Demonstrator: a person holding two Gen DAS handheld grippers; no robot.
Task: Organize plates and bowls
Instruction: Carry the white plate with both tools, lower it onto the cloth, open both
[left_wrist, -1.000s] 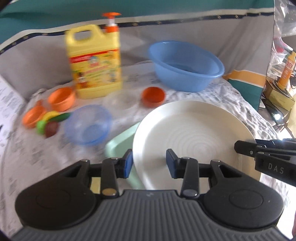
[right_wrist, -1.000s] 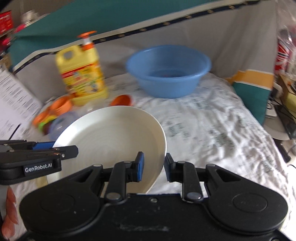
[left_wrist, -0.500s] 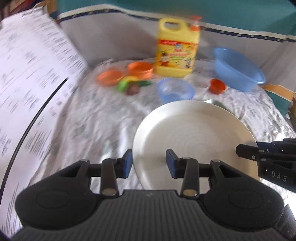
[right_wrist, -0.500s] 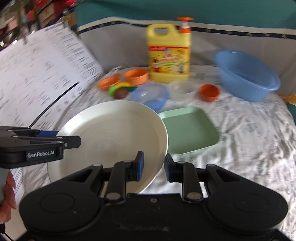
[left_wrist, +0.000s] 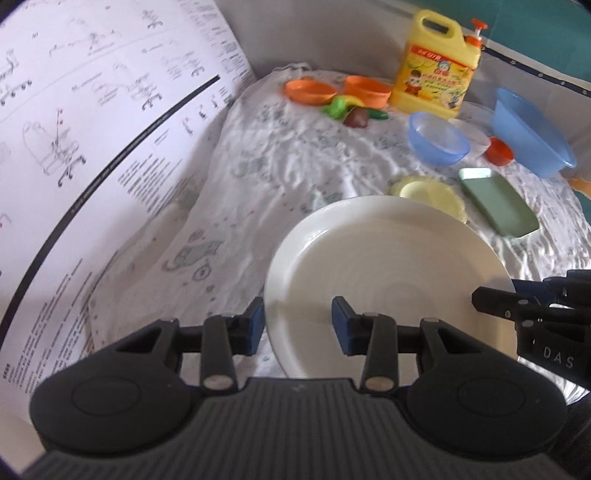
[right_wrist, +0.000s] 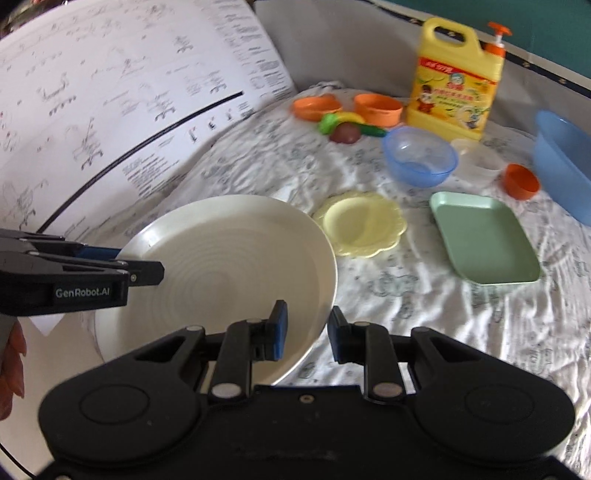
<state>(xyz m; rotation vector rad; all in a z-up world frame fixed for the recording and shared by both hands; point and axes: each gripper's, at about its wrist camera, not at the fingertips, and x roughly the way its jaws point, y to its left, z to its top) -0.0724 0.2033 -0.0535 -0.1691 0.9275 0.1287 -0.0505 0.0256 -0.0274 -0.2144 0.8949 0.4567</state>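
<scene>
both grippers, left (left_wrist: 297, 320) and right (right_wrist: 305, 328), clamp opposite rims of the white plate (right_wrist: 236, 273), held over the cloth (mid-carry, apparently); next it likely needs lowering level near the yellow plate (right_wrist: 360, 223).

Large white plate (right_wrist: 236, 258) held off the cloth, seemingly tilted; beyond it flat on cloth yellow scalloped plate (right_wrist: 360, 223), green square plate (right_wrist: 484, 236), blue bowl (right_wrist: 419, 155), two orange bowls (right_wrist: 378, 107) farther back.

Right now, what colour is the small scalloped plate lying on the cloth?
Pale yellow; the scalloped plate shows best in the right wrist view.
</scene>
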